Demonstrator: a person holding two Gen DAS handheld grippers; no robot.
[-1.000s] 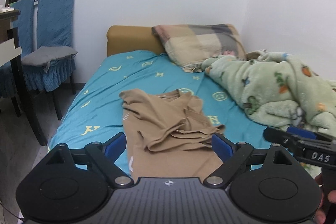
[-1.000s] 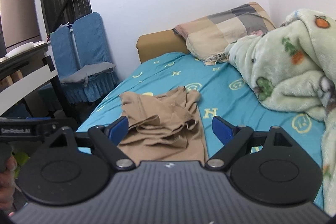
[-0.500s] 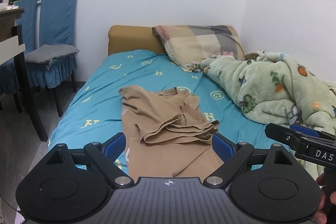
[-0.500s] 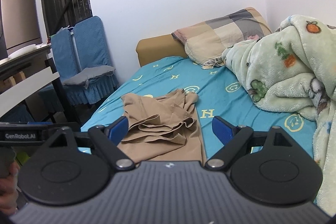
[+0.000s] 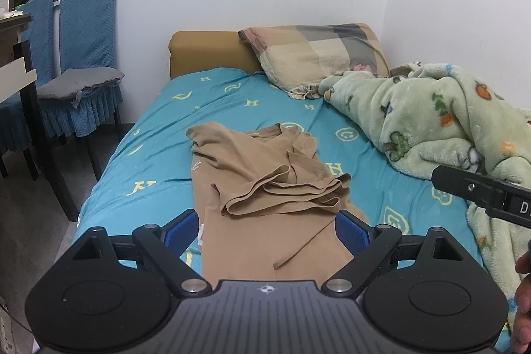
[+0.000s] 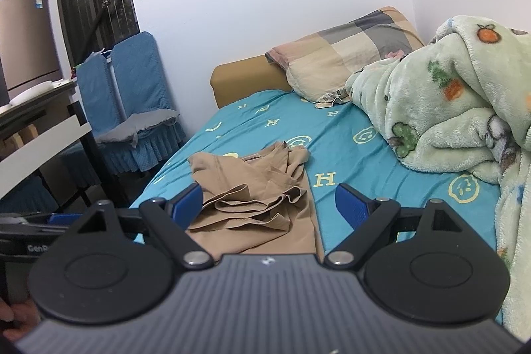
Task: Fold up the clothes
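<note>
Tan shirt [image 5: 265, 181], soft and rumpled, bunched in layered folds mid-bed on a teal sheet [image 5: 159, 161] printed with pale "H" letters and smiley faces. Beside it, fleecy green blanket [image 5: 431, 121]; behind, checked pillow [image 5: 318, 55]. Left tongs [image 5: 265, 233] and right tongs [image 6: 268, 208] both spread wide, holding nothing. "GenR" readable on the left tool.
</note>
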